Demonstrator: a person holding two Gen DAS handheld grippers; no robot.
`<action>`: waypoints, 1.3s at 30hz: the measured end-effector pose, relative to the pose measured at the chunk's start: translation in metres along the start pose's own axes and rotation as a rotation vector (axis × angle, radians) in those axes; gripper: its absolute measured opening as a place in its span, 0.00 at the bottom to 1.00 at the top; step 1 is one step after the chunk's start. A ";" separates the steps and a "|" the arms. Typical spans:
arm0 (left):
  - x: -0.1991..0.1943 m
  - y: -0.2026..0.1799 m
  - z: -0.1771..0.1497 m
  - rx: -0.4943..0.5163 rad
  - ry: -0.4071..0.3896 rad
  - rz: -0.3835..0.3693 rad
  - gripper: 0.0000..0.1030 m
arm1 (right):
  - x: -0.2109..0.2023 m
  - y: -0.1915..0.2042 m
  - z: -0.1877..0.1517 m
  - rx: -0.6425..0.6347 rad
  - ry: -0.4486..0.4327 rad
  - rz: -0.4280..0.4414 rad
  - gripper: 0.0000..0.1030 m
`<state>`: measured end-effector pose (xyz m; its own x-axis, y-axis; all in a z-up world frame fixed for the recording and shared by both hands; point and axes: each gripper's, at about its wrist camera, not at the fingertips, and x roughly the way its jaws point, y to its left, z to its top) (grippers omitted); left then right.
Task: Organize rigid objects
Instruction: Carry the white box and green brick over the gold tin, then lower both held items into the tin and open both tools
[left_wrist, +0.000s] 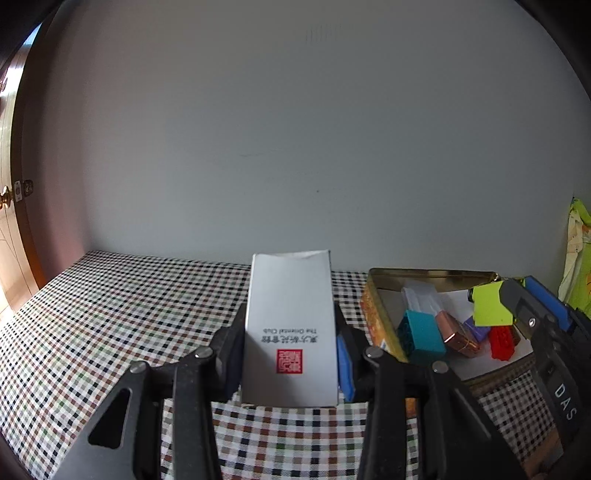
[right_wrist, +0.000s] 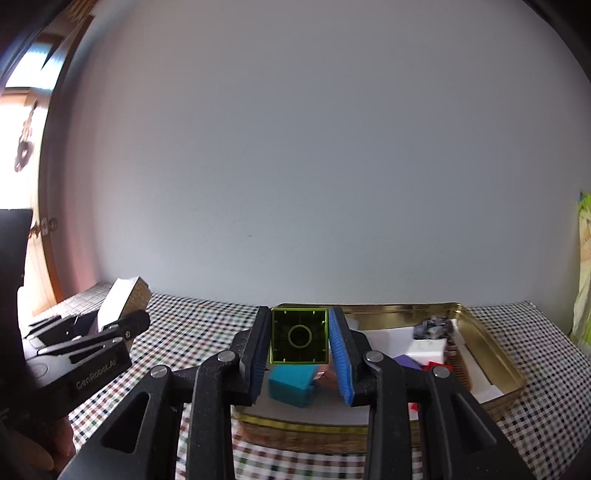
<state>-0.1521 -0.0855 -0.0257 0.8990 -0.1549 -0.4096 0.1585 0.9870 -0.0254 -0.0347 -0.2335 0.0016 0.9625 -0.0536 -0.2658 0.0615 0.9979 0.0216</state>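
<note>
The white box (left_wrist: 291, 328) stands squarely between the two fingers of the left claw (left_wrist: 290, 354), which is closed on its sides and has it held off the checked surface (left_wrist: 110, 314); its printed face with the red seal points toward the camera, upside down. In the right wrist view the same box (right_wrist: 120, 299) shows at far left, tilted, in the left claw (right_wrist: 107, 328).

The lime-green block (right_wrist: 299, 336) sits between the blue-padded fingers of the right claw (right_wrist: 300, 343), hollow underside toward the camera; both pads press its sides, so this claw is closed on it. It hangs over the near-left part of the gold tin (right_wrist: 491, 354). From the left wrist view the green block (left_wrist: 491, 304) is above the tin's (left_wrist: 376, 306) right side, gripped by the right claw (left_wrist: 506, 306).

Inside the tin lie a teal block (left_wrist: 421, 336), a copper-coloured block (left_wrist: 458, 334) just right of it, a purple piece (left_wrist: 476, 328), a red ridged piece (left_wrist: 500, 341) and a white packet (left_wrist: 421, 297) at the far side. The tin rests on the surface to the right of the white box, near it.
</note>
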 end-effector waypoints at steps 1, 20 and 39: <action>0.002 -0.006 0.001 0.009 -0.001 -0.006 0.38 | 0.000 -0.004 0.001 0.006 0.000 -0.008 0.33; 0.017 -0.095 0.021 0.084 -0.018 -0.102 0.38 | -0.004 -0.094 0.017 0.077 -0.071 -0.190 0.33; 0.083 -0.199 0.032 0.200 0.099 -0.135 0.38 | 0.045 -0.160 0.021 0.154 0.011 -0.308 0.33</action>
<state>-0.0957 -0.2962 -0.0254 0.8216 -0.2699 -0.5021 0.3606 0.9283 0.0911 0.0044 -0.3964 0.0063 0.8897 -0.3501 -0.2930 0.3887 0.9175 0.0838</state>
